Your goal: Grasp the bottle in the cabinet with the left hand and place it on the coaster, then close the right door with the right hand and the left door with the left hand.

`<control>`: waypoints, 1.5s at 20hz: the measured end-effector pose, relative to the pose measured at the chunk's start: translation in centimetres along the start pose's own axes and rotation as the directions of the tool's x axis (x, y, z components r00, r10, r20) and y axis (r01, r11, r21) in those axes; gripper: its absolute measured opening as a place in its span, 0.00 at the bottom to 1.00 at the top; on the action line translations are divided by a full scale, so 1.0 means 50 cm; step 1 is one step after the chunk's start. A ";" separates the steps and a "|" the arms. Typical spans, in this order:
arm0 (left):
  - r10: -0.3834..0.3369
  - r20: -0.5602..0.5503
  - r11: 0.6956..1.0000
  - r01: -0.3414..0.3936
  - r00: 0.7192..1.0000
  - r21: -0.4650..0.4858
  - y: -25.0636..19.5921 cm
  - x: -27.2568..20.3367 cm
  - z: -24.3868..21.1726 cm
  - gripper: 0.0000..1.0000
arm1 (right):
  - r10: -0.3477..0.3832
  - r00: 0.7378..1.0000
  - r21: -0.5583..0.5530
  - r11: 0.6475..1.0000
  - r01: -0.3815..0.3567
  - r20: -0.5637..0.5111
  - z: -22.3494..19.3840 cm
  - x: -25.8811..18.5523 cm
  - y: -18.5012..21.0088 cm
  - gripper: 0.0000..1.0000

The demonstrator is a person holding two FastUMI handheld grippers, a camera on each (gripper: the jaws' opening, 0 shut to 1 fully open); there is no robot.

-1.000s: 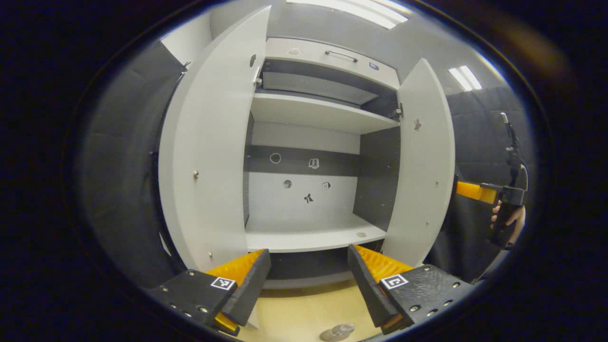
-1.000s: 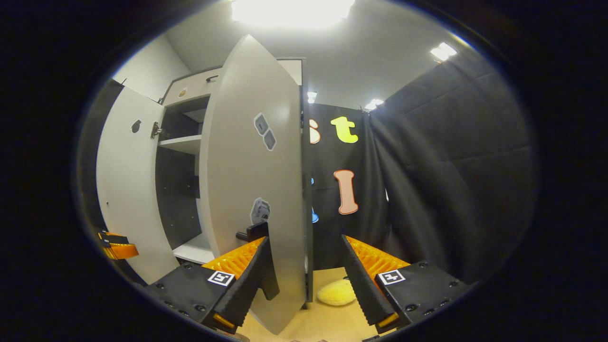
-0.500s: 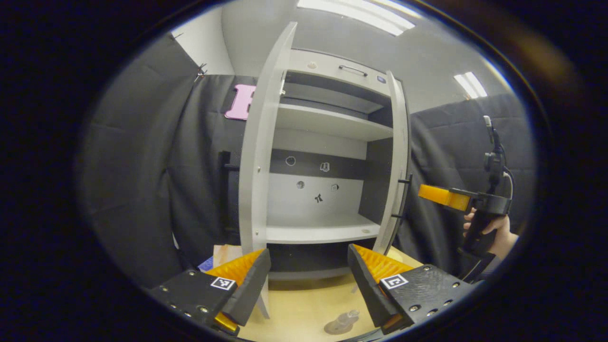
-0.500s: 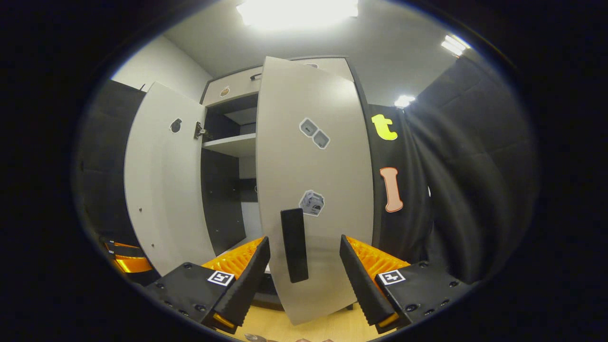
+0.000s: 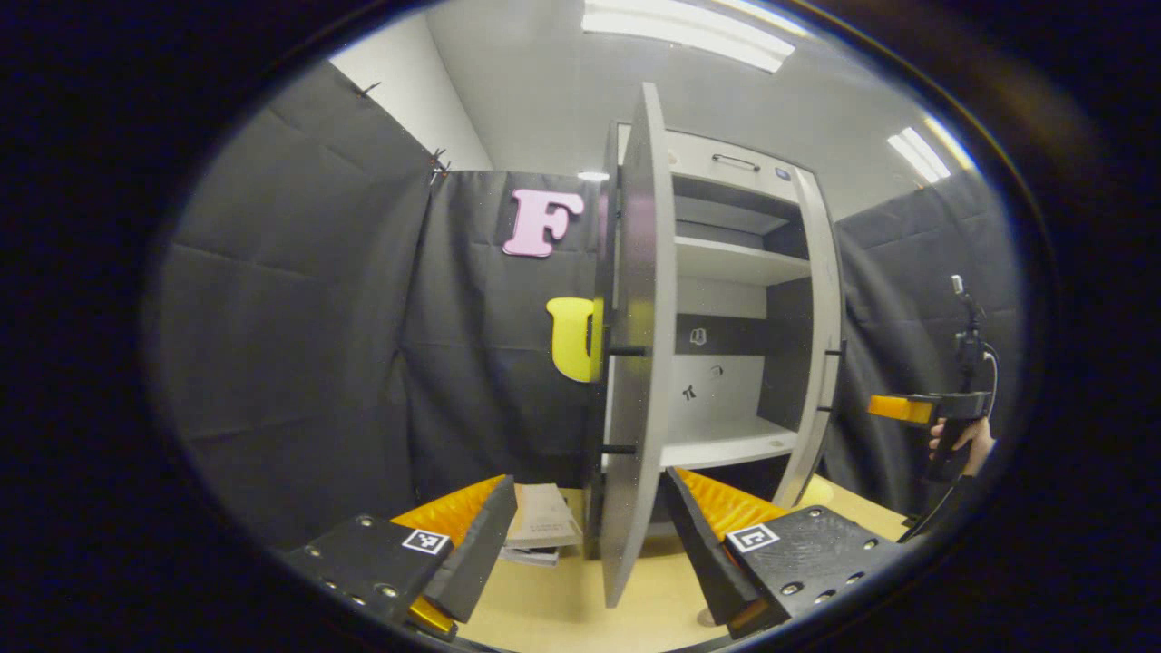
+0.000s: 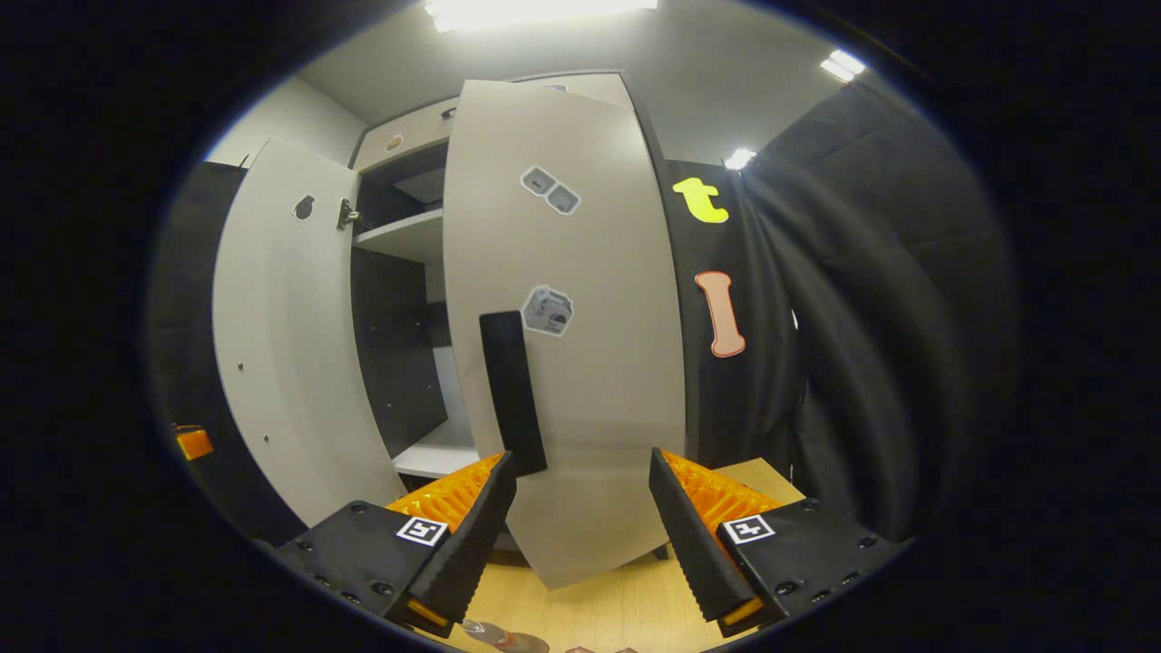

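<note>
I am standing in a staged recording booth, not a lived-in home. Black cloth (image 5: 299, 345) hangs in creased panels on every side and closes the space off, and above it a plain white ceiling carries long strip lights (image 5: 689, 27). The one piece of furniture is a small grey cabinet (image 5: 735, 299) set on a pale wooden counter (image 6: 626, 608), its shelves bare and its back panel and doors dotted with little stickers (image 6: 548, 311) like tracking marks. My own tongs (image 5: 585, 544) wear square printed marker tags, and off to the side a hand (image 5: 963, 442) grips a second handheld rig with a cable.
</note>
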State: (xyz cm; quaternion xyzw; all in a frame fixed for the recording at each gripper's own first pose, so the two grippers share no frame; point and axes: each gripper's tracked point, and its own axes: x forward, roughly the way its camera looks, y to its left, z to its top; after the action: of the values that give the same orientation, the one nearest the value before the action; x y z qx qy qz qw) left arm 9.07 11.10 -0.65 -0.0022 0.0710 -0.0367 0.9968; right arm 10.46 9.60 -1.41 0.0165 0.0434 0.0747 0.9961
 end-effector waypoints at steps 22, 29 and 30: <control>-0.139 0.044 0.990 0.138 0.989 0.010 0.072 0.244 0.055 0.92 | -0.201 0.980 0.079 0.976 0.201 -0.016 -0.055 -0.153 -0.121 0.91; -0.192 0.047 0.981 0.192 0.980 0.009 -0.009 0.251 0.060 0.99 | -0.190 0.982 0.089 0.978 0.191 -0.018 -0.064 -0.148 -0.121 0.94; -0.204 0.048 0.979 0.204 0.978 0.005 -0.029 0.255 0.056 0.99 | -0.187 0.982 0.082 0.979 0.188 -0.017 -0.062 -0.144 -0.120 0.91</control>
State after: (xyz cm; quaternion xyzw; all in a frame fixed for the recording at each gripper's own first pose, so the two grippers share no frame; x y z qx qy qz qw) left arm 21.95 8.71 0.32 -0.0104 0.0462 -0.1388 0.9892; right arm 3.99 2.66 -4.13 0.0534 0.0522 -0.0214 0.9970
